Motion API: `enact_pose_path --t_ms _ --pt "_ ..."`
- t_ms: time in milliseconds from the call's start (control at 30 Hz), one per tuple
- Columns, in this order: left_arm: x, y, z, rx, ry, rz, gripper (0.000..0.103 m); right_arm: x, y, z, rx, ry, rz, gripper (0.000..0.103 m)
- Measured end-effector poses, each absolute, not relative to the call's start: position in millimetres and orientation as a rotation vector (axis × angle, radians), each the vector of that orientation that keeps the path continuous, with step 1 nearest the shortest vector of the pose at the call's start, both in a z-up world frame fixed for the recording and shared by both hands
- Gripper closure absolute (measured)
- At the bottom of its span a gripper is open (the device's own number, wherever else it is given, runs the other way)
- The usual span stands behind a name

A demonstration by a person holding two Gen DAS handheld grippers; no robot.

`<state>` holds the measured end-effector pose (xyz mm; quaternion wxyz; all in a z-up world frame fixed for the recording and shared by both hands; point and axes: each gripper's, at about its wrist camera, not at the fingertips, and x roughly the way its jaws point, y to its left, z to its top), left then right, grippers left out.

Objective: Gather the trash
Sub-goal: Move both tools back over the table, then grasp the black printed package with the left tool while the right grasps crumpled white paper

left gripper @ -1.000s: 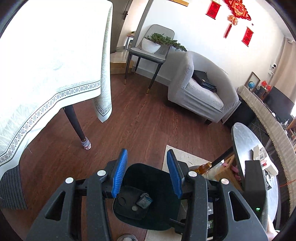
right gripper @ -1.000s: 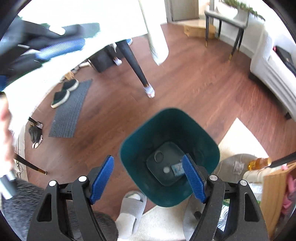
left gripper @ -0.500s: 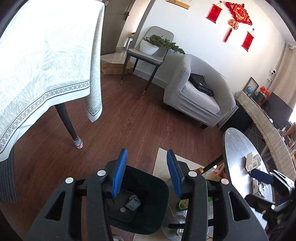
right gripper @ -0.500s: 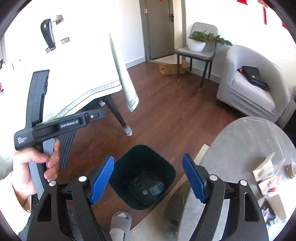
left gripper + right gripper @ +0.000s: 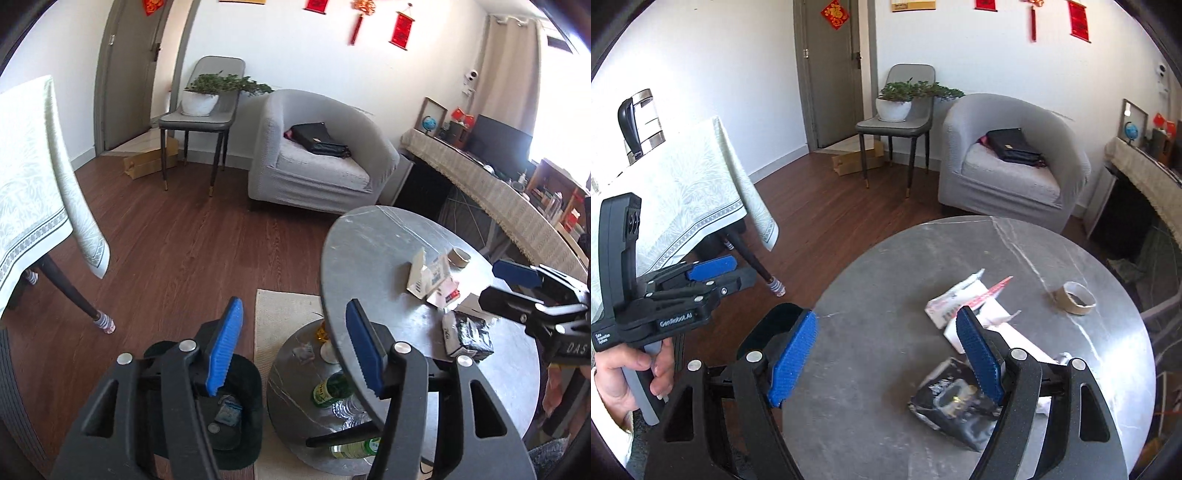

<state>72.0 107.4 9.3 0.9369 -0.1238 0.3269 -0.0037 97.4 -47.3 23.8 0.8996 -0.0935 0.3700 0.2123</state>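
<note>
A round grey table [image 5: 879,266] carries the trash: a black crumpled packet [image 5: 955,410], white and red wrappers [image 5: 960,302] and a cardboard tape roll [image 5: 1075,297]. My right gripper [image 5: 886,314] hovers open above the table, its right finger just over the black packet, with nothing between the pads. My left gripper [image 5: 293,306] is beside the table's left edge, its jaws opening and empty. Below it stands the dark green bin [image 5: 243,373] with a small packet [image 5: 229,406] inside. In the left wrist view the black packet [image 5: 467,334] lies near the right gripper [image 5: 517,273].
A lower shelf under the table holds bottles [image 5: 327,391]. A cream rug [image 5: 284,314] lies beside the bin. A dining table with a white cloth [image 5: 33,206] is on the left. A grey armchair [image 5: 321,162] and a chair with a plant [image 5: 201,110] are behind.
Both grippers have swung away from over the bin toward the round table, which now fills the right wrist view. The left jaws stand wider than before.
</note>
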Motion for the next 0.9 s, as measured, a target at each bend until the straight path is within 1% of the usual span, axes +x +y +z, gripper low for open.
enact_pose_path --t_ms 33,100,167,233,500,567,767,900 --pt "74 97 9 -0.243 0.664 -0.027 0.036 98 -57 25 -0.195 0.758 0.423 0.025" --pt "78 74 7 -0.230 0.663 -0.068 0.028 99 -76 28 -0.201 0.742 0.386 0.025" --pt "83 52 3 -0.219 0.680 -0.111 0.026 100 -97 29 -0.203 0.731 0.353 0.025" --pt "88 29 0 -0.215 0.687 -0.164 0.021 102 -119 28 -0.192 0.730 0.321 0.025" --pt "101 -52 -13 -0.084 0.730 -0.285 0.017 106 -185 5 -0.116 0.798 0.267 0.025" --pt "106 -62 -18 -0.077 0.761 -0.294 0.016 103 -192 1 -0.129 0.805 0.268 0.031" --pt "118 -85 -30 -0.034 0.804 -0.290 0.016 97 -210 -11 -0.128 0.832 0.289 0.040" --pt "128 -86 -38 -0.050 0.837 -0.259 0.016 97 -219 -20 -0.089 0.851 0.329 0.042"
